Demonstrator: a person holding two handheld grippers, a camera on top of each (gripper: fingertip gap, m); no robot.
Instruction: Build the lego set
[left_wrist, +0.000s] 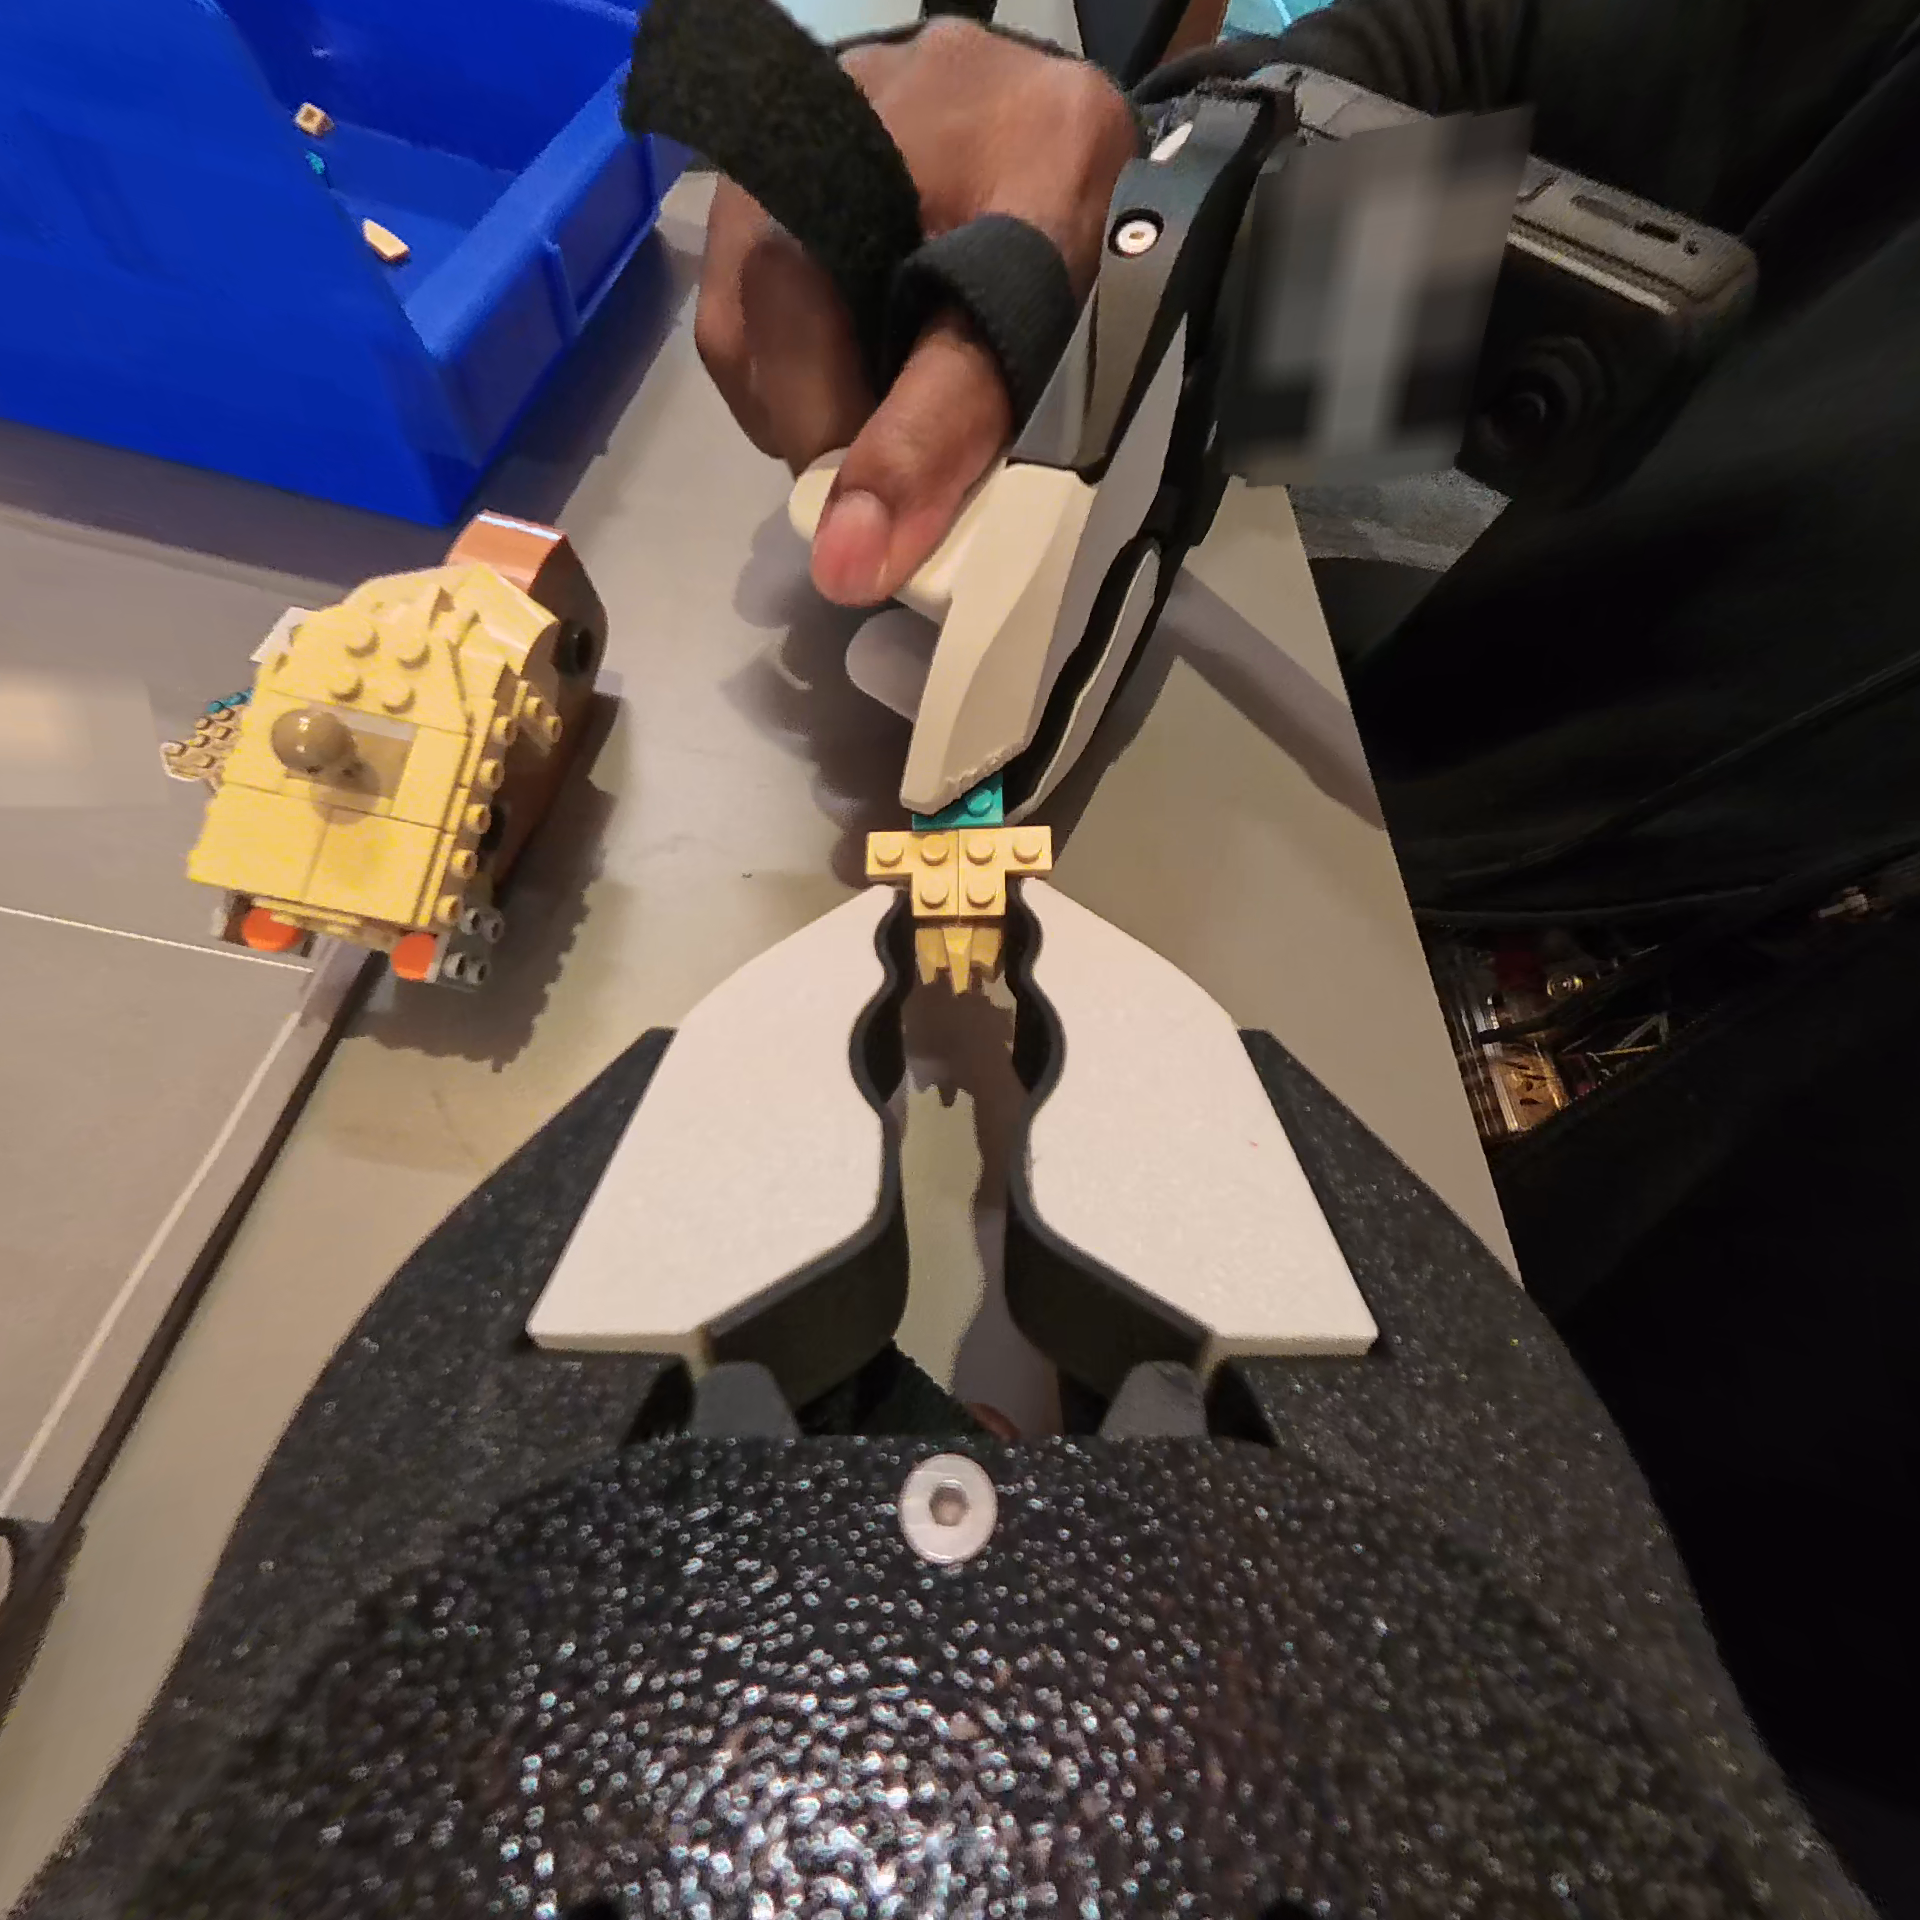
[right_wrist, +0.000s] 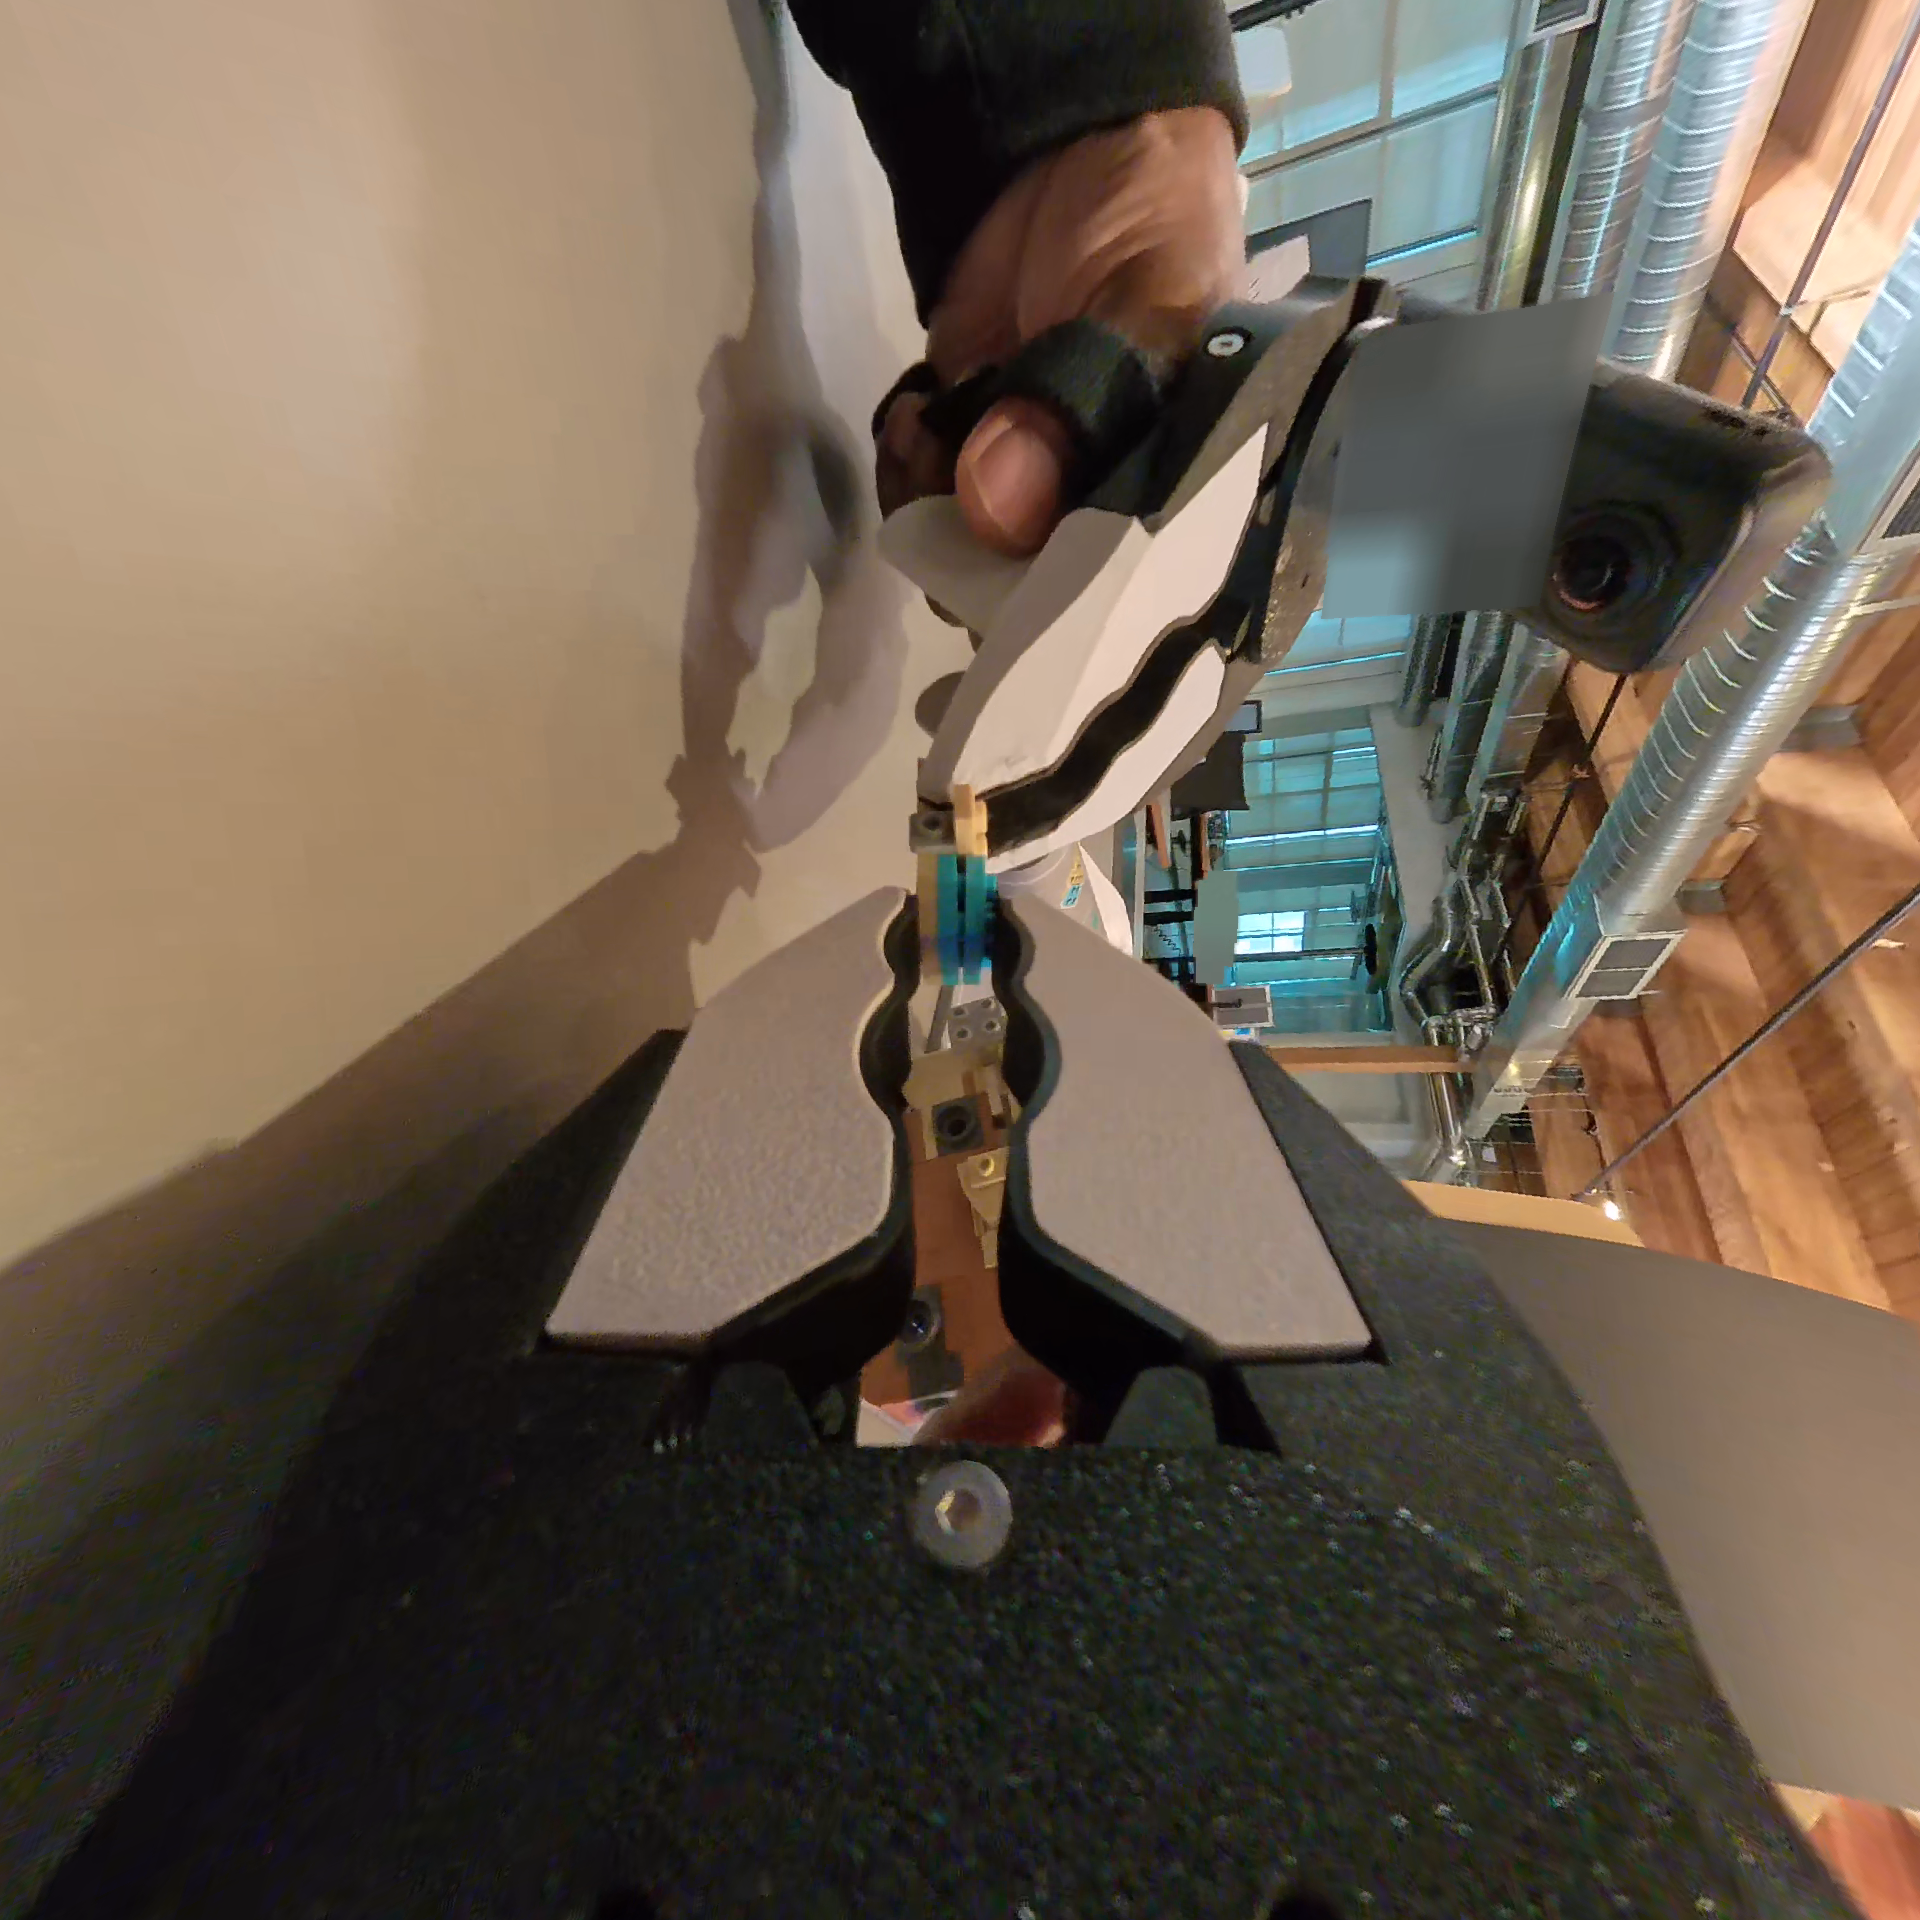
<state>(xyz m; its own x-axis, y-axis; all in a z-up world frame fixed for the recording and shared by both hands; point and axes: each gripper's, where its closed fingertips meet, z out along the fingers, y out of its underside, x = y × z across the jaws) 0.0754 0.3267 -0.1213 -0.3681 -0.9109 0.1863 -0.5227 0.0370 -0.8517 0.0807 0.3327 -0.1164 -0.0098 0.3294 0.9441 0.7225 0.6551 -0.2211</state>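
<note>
My left gripper (left_wrist: 956, 920) is shut on a small tan assembly (left_wrist: 961, 868) of studded plates with pointed teeth, held above the table. My right gripper (left_wrist: 971, 800) comes in from above, shut on a teal plate piece (left_wrist: 977, 805) that touches the far edge of the tan assembly. In the right wrist view, my right gripper (right_wrist: 958, 925) grips the teal piece (right_wrist: 961, 909) edge-on, and the left gripper (right_wrist: 961, 805) holds the tan assembly (right_wrist: 968, 821) against it. A larger tan and brown lego model (left_wrist: 384, 758) lies on the table to the left.
A blue bin (left_wrist: 260, 208) with a few small loose pieces stands at the back left of the grey table (left_wrist: 727, 665). The table's right edge runs close beside the grippers. The person's dark clothing fills the right side. Only a small space, under 4 cm, lies between the two pairs of fingers.
</note>
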